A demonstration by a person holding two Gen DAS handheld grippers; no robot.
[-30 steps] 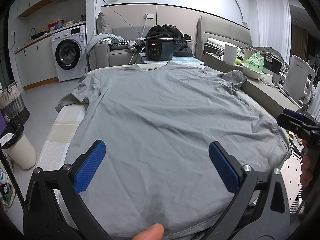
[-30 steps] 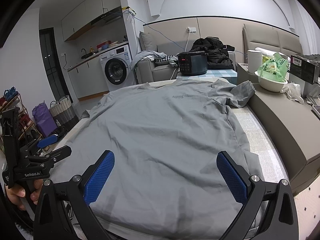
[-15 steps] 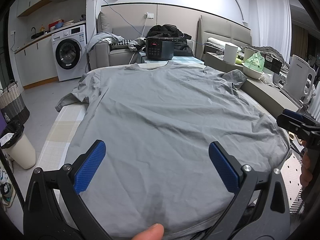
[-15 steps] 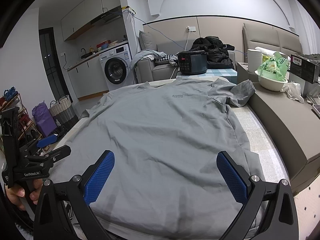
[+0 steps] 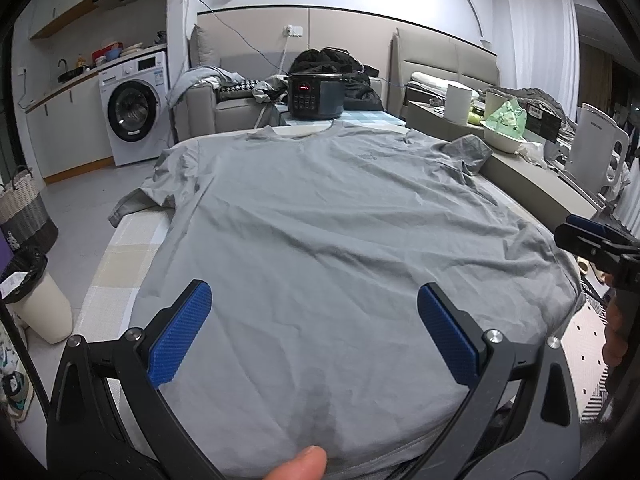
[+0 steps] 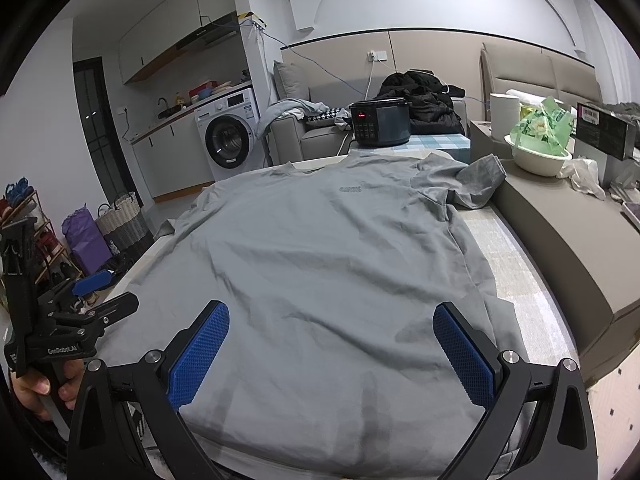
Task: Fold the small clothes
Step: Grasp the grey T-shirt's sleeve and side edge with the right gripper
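A small studio home: left of the sofa (image 6: 304, 136) stands a washing machine (image 6: 228, 136) under kitchen cabinets (image 6: 168, 40), right a bed headboard (image 6: 536, 80).

Reading "GenRobot.AI" in white letters along the side of the black left gripper (image 6: 93, 294), low at the left of the right wrist view. Showing a small dark printed word on the chest of the flat-spread grey cotton T-shirt (image 6: 320, 280), too blurred to make out. Glowing red digits on the front panel of the round black electric cooker (image 6: 380, 122) just beyond the T-shirt's collar, unreadable. Carrying a white barcode label, illegible, on the black cardboard box (image 6: 606, 134) right of the cooker.
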